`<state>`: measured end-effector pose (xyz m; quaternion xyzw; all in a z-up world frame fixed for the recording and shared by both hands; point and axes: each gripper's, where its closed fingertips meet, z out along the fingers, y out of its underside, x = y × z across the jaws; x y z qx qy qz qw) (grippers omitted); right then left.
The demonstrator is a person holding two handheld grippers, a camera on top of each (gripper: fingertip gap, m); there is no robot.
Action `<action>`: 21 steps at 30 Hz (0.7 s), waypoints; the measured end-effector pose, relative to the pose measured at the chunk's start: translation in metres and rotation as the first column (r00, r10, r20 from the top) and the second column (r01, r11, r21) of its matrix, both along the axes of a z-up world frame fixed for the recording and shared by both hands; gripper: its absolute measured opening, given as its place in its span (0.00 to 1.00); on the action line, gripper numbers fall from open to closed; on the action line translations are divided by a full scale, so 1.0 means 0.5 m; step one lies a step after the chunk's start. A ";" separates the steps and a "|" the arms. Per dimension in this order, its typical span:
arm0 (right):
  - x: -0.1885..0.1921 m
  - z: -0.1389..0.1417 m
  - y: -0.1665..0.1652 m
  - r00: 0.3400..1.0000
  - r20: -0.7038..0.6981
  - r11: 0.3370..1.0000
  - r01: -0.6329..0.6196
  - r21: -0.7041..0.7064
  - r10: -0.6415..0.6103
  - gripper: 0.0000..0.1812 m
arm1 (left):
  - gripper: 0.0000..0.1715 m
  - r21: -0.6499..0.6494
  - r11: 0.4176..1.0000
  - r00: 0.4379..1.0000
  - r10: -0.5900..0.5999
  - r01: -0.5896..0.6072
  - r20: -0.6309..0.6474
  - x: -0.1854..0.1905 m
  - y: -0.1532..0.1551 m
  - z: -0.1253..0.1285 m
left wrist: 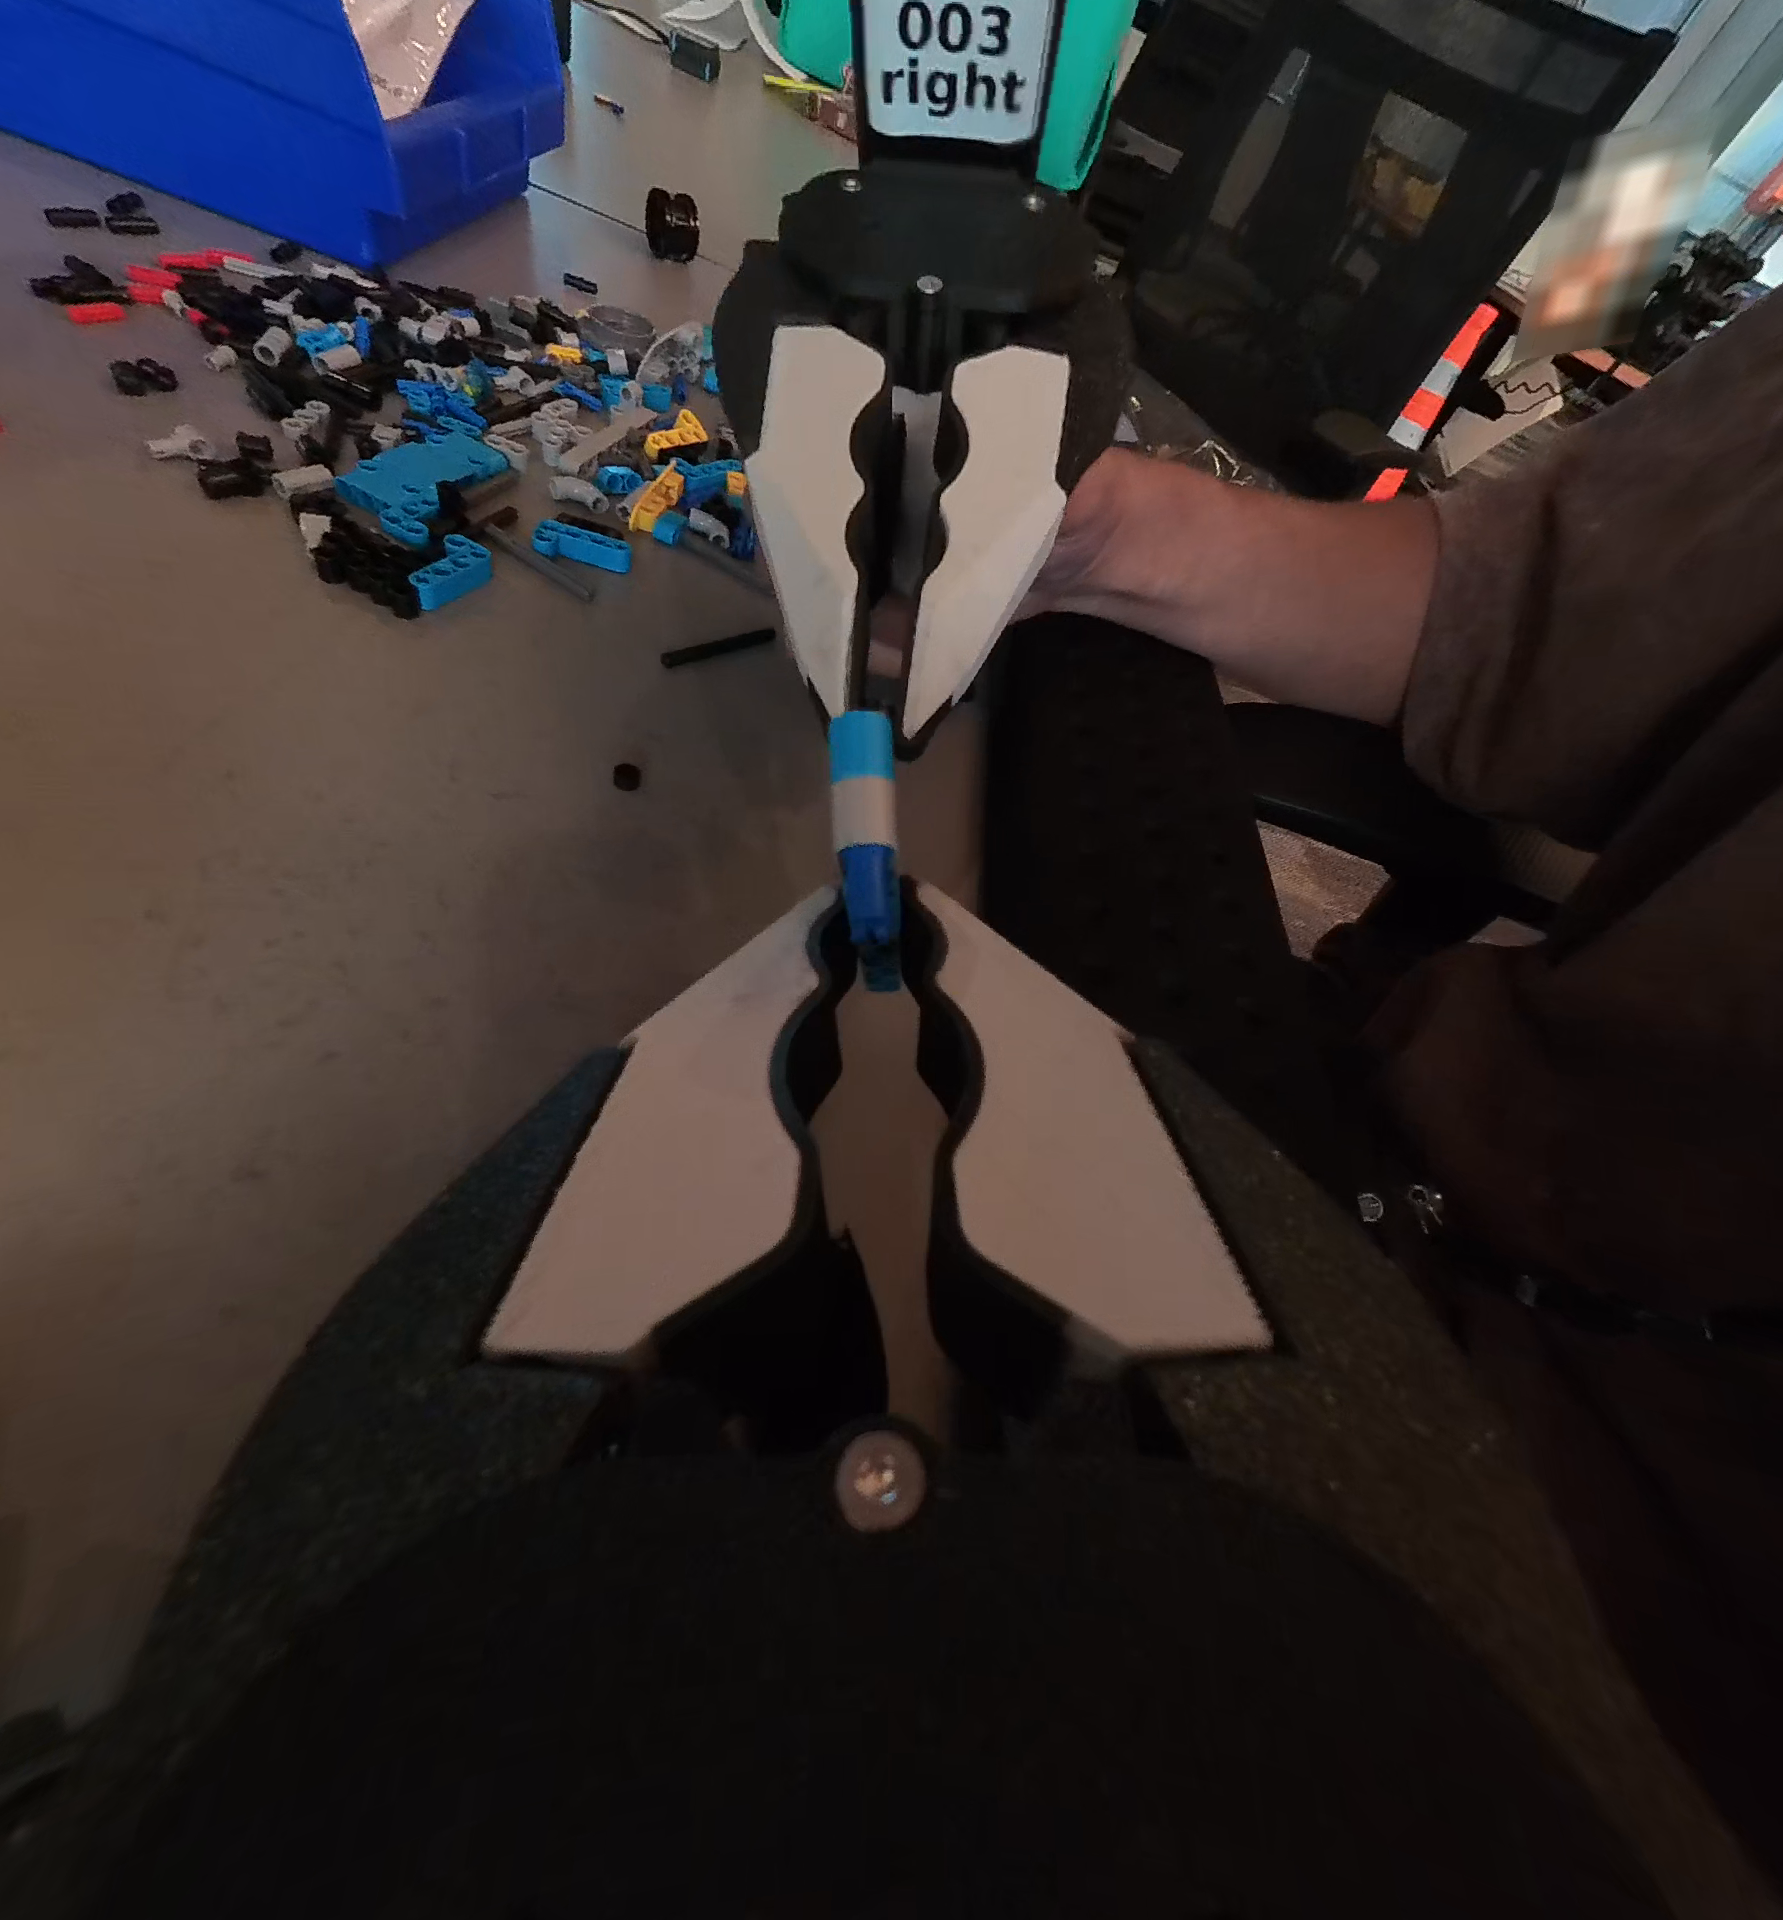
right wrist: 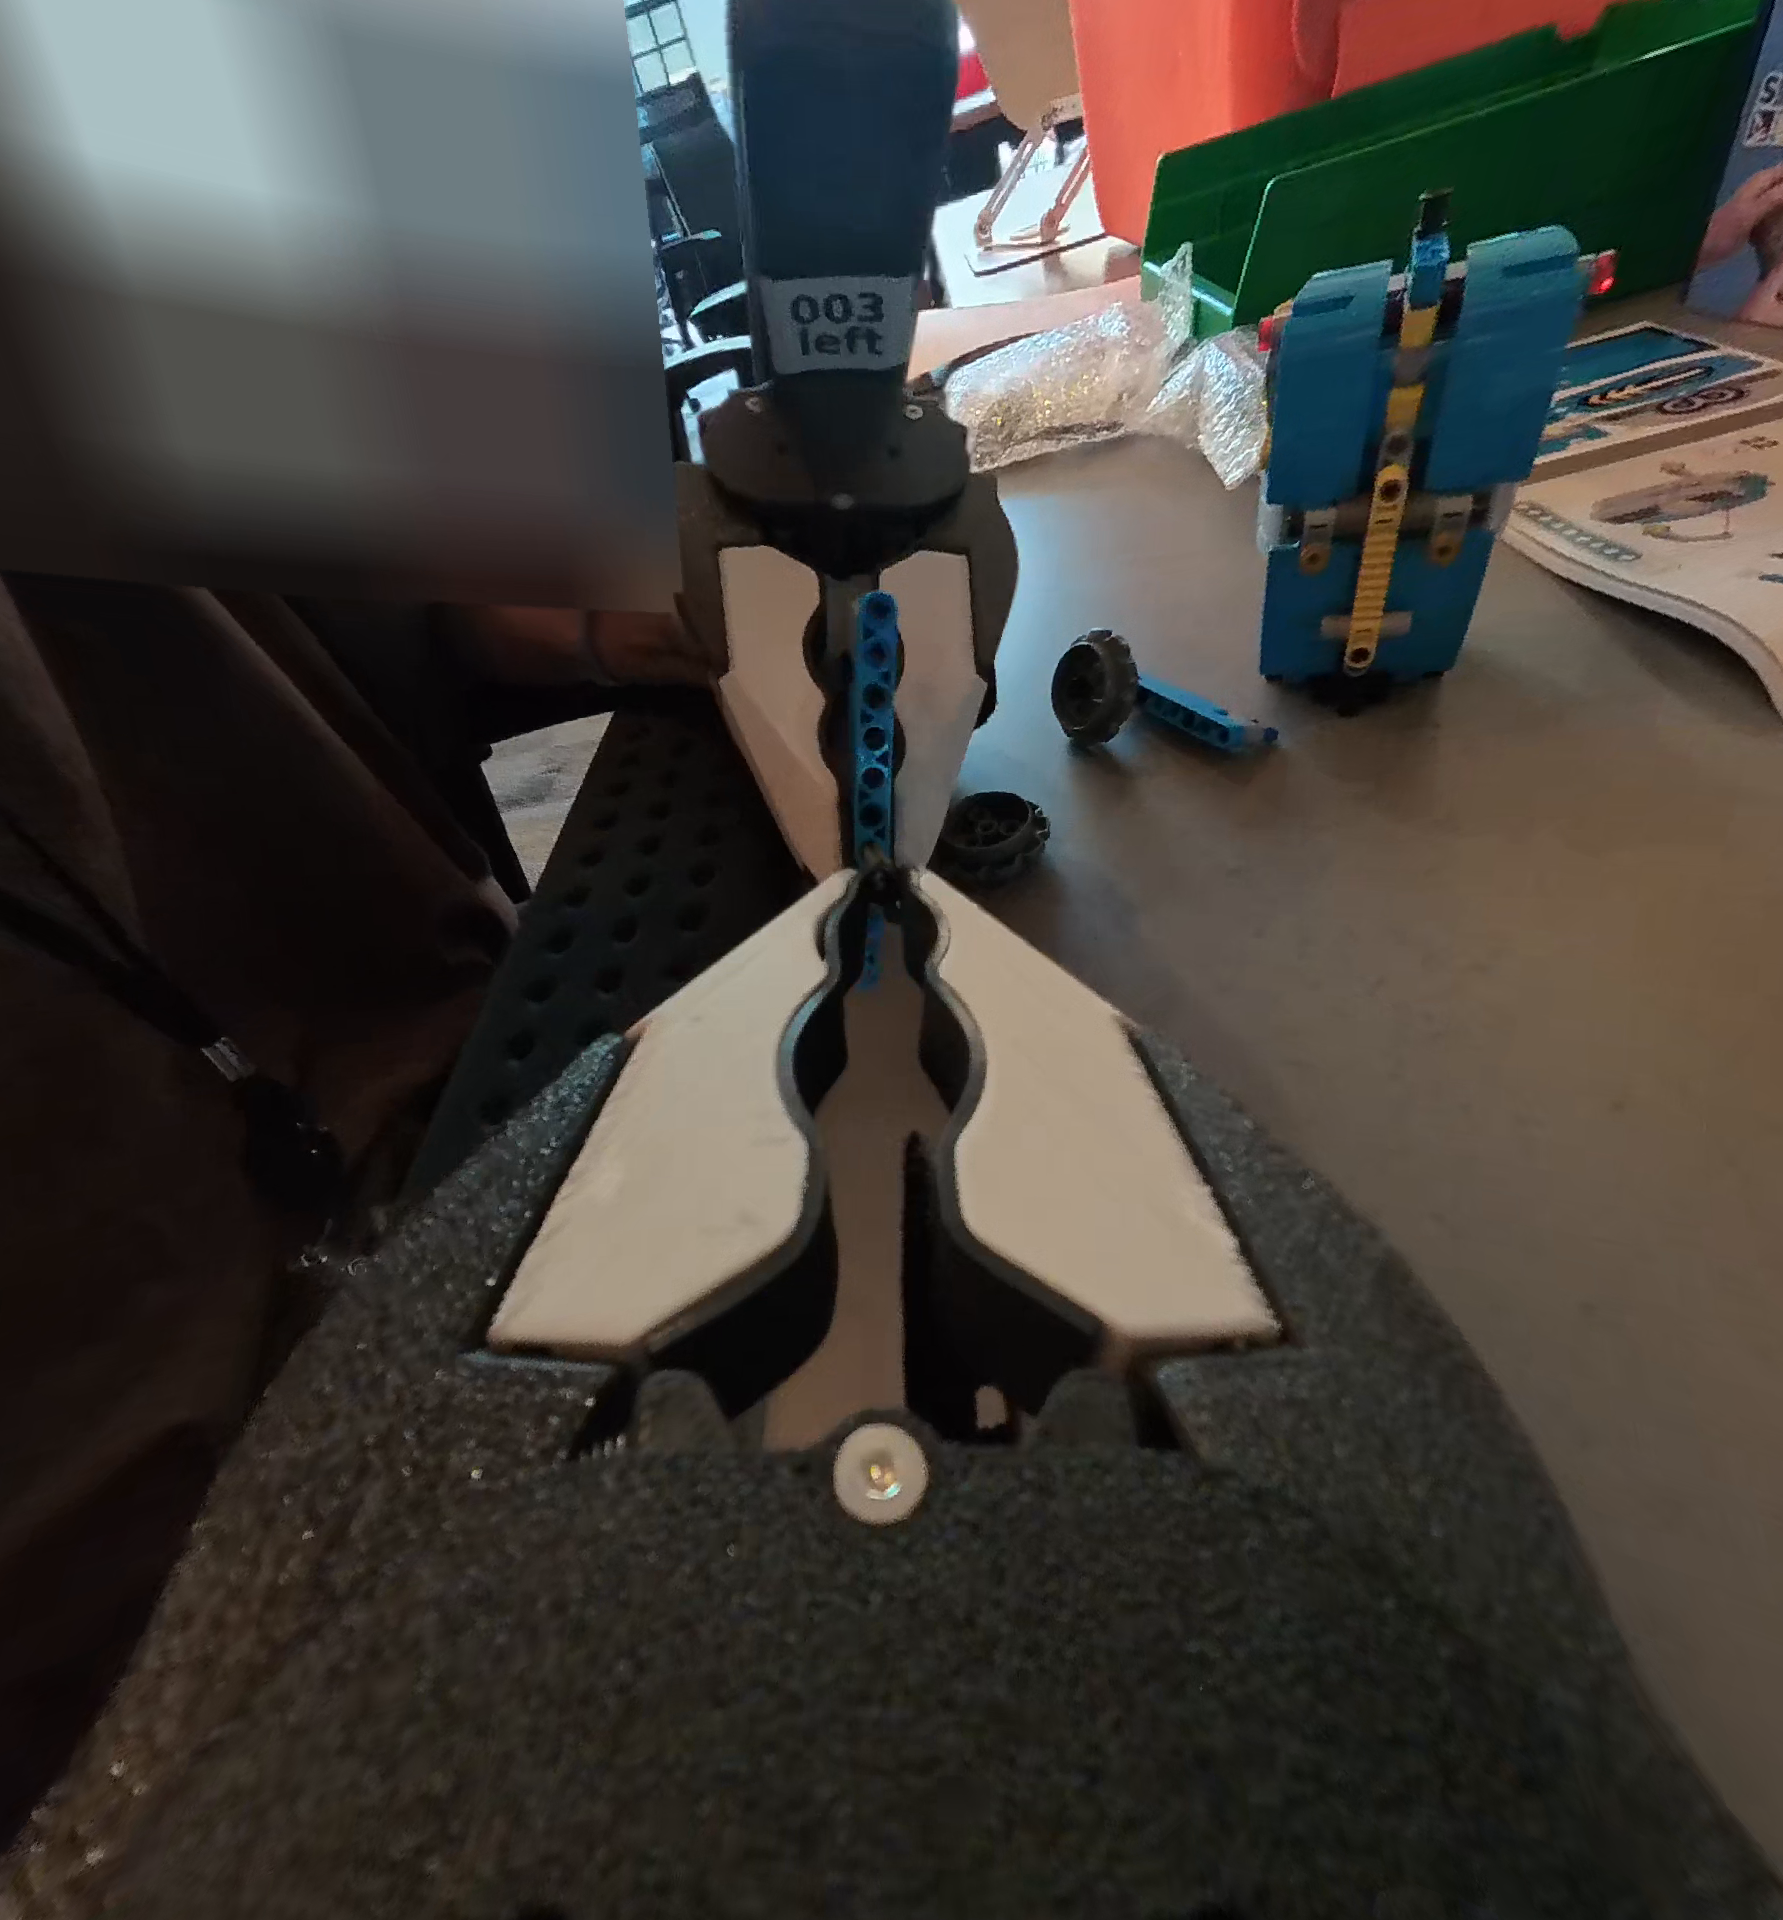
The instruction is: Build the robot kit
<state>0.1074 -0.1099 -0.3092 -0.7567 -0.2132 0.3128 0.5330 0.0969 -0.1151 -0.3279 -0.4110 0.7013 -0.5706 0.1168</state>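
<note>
Two handheld grippers meet tip to tip above a grey table point(left wrist: 243, 935), each clamped on one end of a small assembly of plastic building pieces. In the left wrist view, the left gripper point(left wrist: 879, 914) pinches a dark blue connector pin point(left wrist: 871, 914) between its white fingertips; the pin runs into a short stack of light blue and white bushes point(left wrist: 863, 790), whose far end sits in the closed tips of the right gripper point(left wrist: 871, 707). A hand point(left wrist: 1178, 582) in a brown sleeve holds that right gripper. Only this view shows a spread pile of loose building pieces point(left wrist: 430, 447) in black, blue, grey, yellow and red on the table to the left, with a blue storage bin point(left wrist: 243, 114) behind it. In the right wrist view, the right gripper point(right wrist: 882, 894) is closed at its tips on the assembly, and the left gripper point(right wrist: 871, 842) opposite it grips a blue perforated beam point(right wrist: 874, 717) lying between its fingers. Only this view shows a blue and yellow built model point(right wrist: 1406, 468) standing upright on the table, a black wheel on a blue beam point(right wrist: 1147, 696) lying near it, a second loose black wheel point(right wrist: 996, 821), an open instruction booklet point(right wrist: 1718, 571), clear plastic bags point(right wrist: 1074, 384) and a green bin point(right wrist: 1438, 187).
</note>
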 end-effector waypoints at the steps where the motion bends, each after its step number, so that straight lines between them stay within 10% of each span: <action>1: -0.001 0.000 -0.001 1.000 -0.002 1.000 -0.006 -0.007 0.006 0.03 | 0.04 0.006 1.000 1.000 0.000 0.000 0.003 0.000 -0.001 0.000; 21: 0.002 -0.002 -0.001 0.999 -0.041 0.999 -0.008 -0.048 0.006 0.03 | 0.04 0.010 1.000 1.000 0.001 -0.001 -0.004 0.002 0.000 -0.003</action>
